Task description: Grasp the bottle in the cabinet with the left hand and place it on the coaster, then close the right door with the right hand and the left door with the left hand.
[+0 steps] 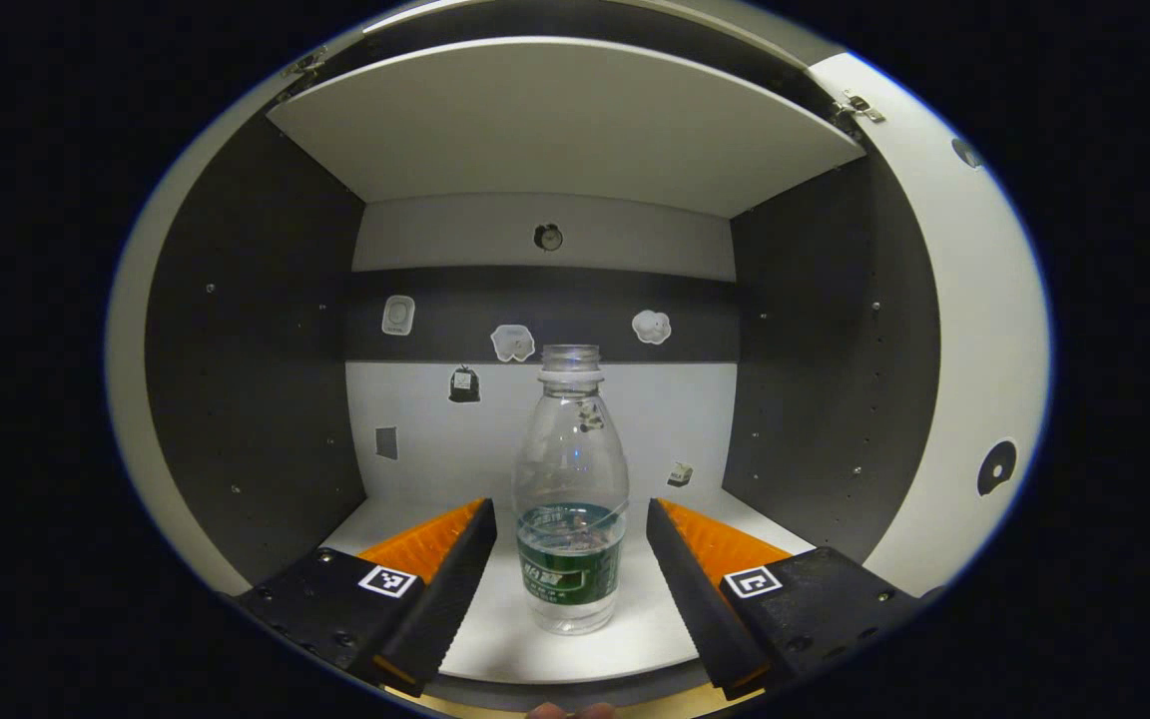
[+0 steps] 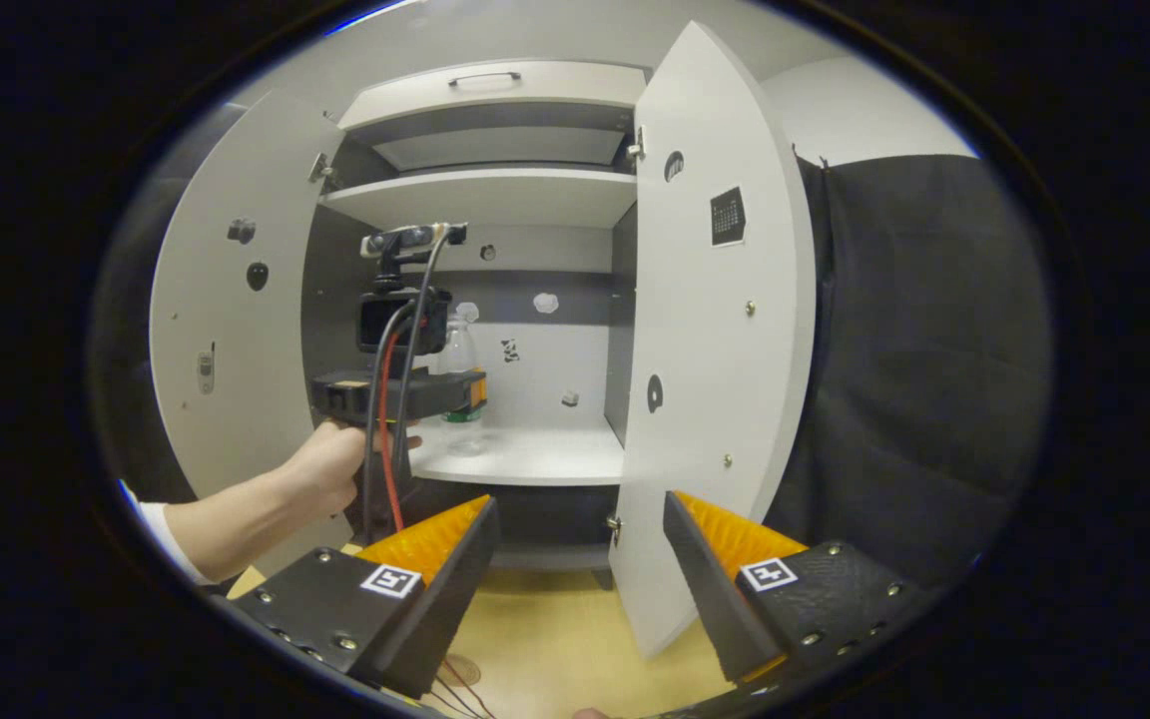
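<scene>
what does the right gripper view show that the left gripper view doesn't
Right gripper view alone: both open doors, the right door and left door, a hand holding the left gripper, the wooden floor, and the right gripper open. Left gripper view alone: the left gripper straddling the bottle, fingers apart. Shared: bottle, shelf, stickered back wall.

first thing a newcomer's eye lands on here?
The clear bottle, standing upright on the cabinet's lower shelf, dead centre between the open fingers of the left gripper without touching them. Next, in the right gripper view, both white doors swung wide, the right door nearest, with the right gripper open and back from the cabinet.
</scene>
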### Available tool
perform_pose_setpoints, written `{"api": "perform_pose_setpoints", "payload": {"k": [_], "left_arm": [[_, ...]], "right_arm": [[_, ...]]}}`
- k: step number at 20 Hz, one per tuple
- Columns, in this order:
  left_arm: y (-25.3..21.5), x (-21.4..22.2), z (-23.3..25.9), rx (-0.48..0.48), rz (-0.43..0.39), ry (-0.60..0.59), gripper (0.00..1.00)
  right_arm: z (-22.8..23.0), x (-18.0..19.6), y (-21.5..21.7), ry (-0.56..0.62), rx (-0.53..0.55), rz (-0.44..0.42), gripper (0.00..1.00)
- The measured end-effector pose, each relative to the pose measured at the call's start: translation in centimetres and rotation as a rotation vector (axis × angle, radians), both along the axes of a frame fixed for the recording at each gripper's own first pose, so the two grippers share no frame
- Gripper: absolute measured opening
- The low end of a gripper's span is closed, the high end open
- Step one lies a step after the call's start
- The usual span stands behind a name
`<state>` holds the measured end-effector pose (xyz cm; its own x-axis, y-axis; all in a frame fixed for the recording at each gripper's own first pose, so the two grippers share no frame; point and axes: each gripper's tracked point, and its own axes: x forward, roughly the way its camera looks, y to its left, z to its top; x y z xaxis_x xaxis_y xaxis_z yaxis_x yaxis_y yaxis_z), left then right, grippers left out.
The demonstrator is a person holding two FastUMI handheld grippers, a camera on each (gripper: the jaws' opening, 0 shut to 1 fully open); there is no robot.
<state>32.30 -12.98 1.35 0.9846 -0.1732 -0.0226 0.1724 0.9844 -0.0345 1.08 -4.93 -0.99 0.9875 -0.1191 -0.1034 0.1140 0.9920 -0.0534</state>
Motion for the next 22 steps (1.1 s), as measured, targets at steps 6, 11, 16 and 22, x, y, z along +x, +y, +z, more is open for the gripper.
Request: {"api": "perform_pose_setpoints", "payload": {"k": [6,11,16,22], "left_arm": [[0.1,2.8,-0.9,0.027,0.026,0.018,0.96],[-0.1,2.6,-0.8,0.016,0.028,0.02,0.82],[0.8,-0.8,0.4,0.0,0.027,-0.018,0.82],[2.1,-8.9,0.7,0.027,0.02,-0.077,0.82]], "right_arm": [[-0.5,0.1,-0.3,0.02,-0.013,-0.001,1.0],[-0.8,-0.1,-0.5,0.022,-0.008,-0.005,1.0],[-1.1,-0.5,-0.5,0.022,-0.006,0.005,1.0],[-2.0,-1.5,-0.7,0.03,0.012,0.02,1.0]]}}
